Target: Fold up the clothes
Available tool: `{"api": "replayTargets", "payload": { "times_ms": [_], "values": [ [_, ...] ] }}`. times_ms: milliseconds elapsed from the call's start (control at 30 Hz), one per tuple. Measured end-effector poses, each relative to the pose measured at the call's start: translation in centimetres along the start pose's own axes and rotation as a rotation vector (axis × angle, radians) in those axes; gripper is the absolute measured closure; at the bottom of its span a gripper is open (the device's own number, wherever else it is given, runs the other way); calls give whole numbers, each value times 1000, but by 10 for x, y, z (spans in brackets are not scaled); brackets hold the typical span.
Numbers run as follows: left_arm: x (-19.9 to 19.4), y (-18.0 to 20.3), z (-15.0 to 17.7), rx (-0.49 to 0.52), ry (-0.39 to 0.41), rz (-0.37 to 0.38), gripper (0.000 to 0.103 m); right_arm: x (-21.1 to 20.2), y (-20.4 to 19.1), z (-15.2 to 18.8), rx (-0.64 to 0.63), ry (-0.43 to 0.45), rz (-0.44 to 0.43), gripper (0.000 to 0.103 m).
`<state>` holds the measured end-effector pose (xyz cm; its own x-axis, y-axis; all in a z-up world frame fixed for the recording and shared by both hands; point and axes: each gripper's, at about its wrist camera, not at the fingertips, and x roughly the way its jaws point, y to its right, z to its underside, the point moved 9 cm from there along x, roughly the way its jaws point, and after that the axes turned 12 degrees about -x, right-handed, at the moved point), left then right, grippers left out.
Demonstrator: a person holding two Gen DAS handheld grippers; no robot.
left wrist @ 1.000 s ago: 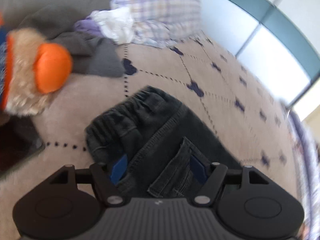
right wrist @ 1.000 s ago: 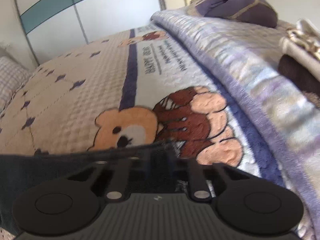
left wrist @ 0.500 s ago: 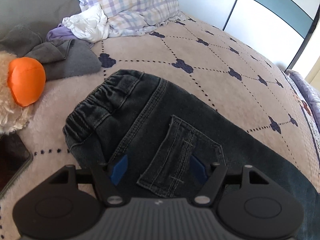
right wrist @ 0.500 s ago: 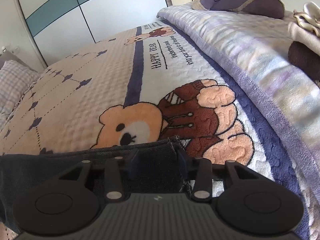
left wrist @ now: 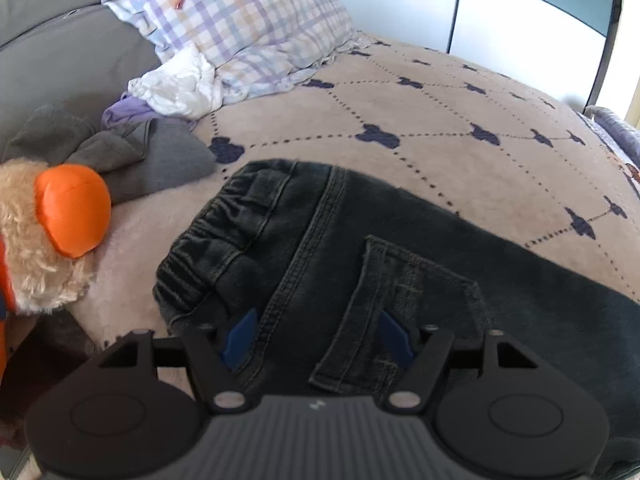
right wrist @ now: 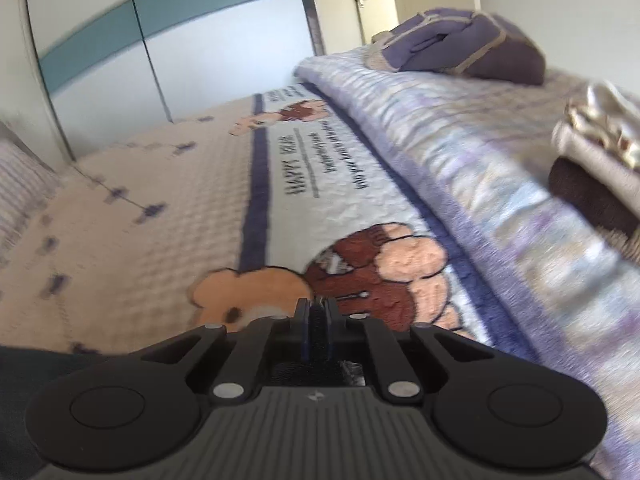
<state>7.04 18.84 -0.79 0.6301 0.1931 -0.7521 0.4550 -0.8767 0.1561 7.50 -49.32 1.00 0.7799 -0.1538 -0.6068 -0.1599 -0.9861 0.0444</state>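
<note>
Jeans point(left wrist: 360, 248) lie under the spread left gripper point(left wrist: 318, 334); right gripper point(right wrist: 316, 320) (own view only) pinches their hem.

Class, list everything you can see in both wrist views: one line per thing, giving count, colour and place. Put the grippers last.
jeans: one, dark denim, flat on the bed.
blanket: one, beige with dark motifs, covering the bed.
pillow: one, checked, at the headboard.
white cloth: one, crumpled, below the pillow.
grey garment: one, beside the plush toy.
plush toy: one, tan and orange, left edge.
purple bundle: one, far on the bed.
left gripper: open, over the jeans.
right gripper: shut on dark fabric.
</note>
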Motion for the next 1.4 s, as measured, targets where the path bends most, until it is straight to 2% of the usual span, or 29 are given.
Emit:
{"api": "replayTargets", "payload": {
  "times_ms": [33, 67, 133, 167, 200, 300, 333, 367, 433, 500, 533, 600, 633, 667, 733, 833, 933, 967, 1033, 1100, 1267, 1333, 1400],
  "values": [
    [1, -2, 0, 6, 0, -11, 44, 3, 0, 0, -15, -6, 35, 100],
    [1, -3, 1, 11, -1, -16, 45, 5, 3, 1, -30, -11, 79, 103],
    [1, -4, 1, 16, -2, -16, 45, 12, 8, 3, -72, -14, 161, 103],
    [0, -4, 1, 18, -1, -14, 44, 15, 10, 4, -77, -12, 176, 103],
    [-1, -3, 0, 15, -1, -6, 43, 15, 10, 6, -48, -10, 154, 103],
    [-8, 5, -1, 11, -4, 58, 37, 3, -22, 3, 6, -40, -36, 94],
    [-12, 9, -1, 21, -1, 77, 36, -3, -37, 2, -2, -49, -102, 88],
    [-14, 12, 0, 32, 8, 83, 36, -11, -58, 4, -41, -56, -163, 72],
    [-19, 20, 3, 44, 6, 122, 36, -24, -91, 15, -97, -95, -259, 56],
    [-24, 28, 8, 46, -14, 177, 36, -33, -118, 34, -100, -174, -373, 56],
    [-26, 32, 12, 46, -27, 201, 36, -41, -136, 44, -120, -210, -465, 56],
    [-33, 41, 20, 65, -49, 253, 36, -66, -178, 64, -238, -246, -652, 56],
    [-38, 46, 24, 80, -55, 280, 36, -78, -198, 73, -308, -252, -719, 56],
    [-44, 52, 28, 96, -58, 307, 36, -87, -216, 82, -387, -247, -736, 56],
    [-56, 63, 39, 136, -65, 367, 36, -98, -244, 99, -514, -249, -743, 58],
    [-73, 79, 57, 204, -74, 453, 36, -93, -261, 112, -627, -242, -676, 59],
    [-82, 91, 78, 305, -69, 495, 36, -77, -259, 106, -569, -241, -621, 75],
    [-82, 94, 83, 328, -66, 493, 36, -73, -257, 103, -550, -238, -610, 85],
    [-82, 99, 92, 375, -61, 488, 36, -69, -252, 95, -496, -228, -601, 90],
    [-81, 104, 102, 421, -55, 484, 36, -69, -247, 87, -426, -217, -613, 90],
    [-87, 112, 115, 538, -35, 481, 36, -77, -242, 80, -404, -190, -627, 88],
    [-98, 114, 116, 593, -2, 507, 36, -82, -242, 78, -430, -181, -629, 86],
    [-109, 116, 119, 642, 19, 545, 36, -86, -243, 77, -457, -176, -636, 78]
  ]
}}
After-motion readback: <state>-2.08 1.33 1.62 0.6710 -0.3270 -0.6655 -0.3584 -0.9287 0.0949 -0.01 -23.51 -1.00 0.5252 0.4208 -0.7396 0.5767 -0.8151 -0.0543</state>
